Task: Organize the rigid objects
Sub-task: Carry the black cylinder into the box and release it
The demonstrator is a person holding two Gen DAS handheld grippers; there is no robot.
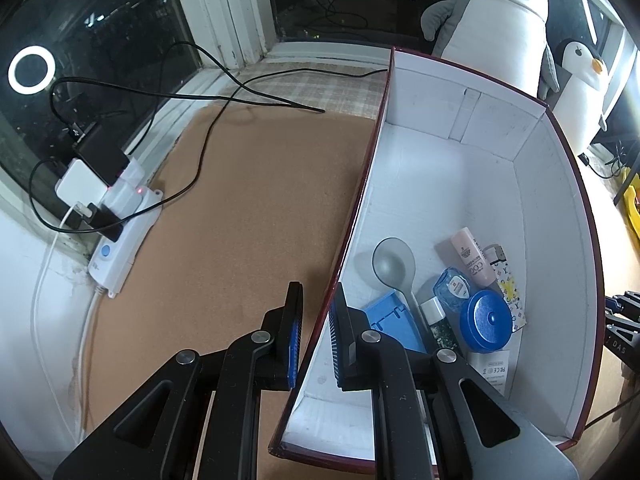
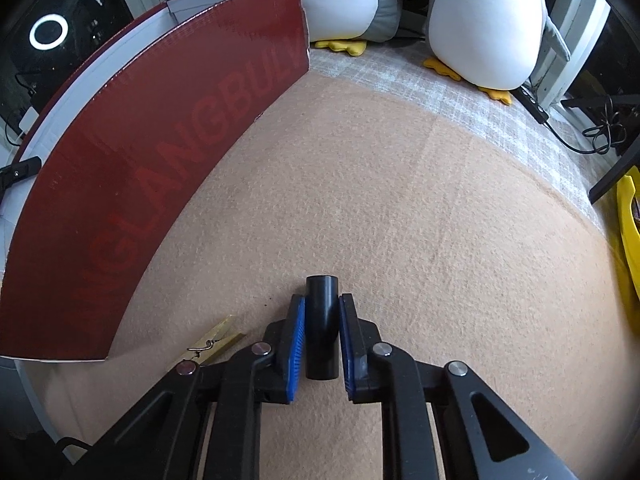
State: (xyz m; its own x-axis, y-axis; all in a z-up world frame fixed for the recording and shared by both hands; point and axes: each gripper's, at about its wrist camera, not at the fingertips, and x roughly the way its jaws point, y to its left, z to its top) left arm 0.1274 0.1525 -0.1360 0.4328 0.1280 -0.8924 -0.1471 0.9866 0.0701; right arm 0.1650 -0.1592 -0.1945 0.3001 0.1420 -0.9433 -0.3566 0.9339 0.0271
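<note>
We have the right tongs (image 2: 322,334) closed around a short black tube (image 2: 322,328) lying on the tan counter (image 2: 400,200), just right of the red box (image 2: 160,152); a wooden clothespin (image 2: 212,342) lies between the two. We judge this the pickup step. Our left tongs (image 1: 314,336) straddle the box's near wall, narrowly parted, though we cannot tell whether they pinch it. Next we must lift the tube over the wall to join the spoon (image 1: 394,268) and blue lid (image 1: 486,320) inside.
</note>
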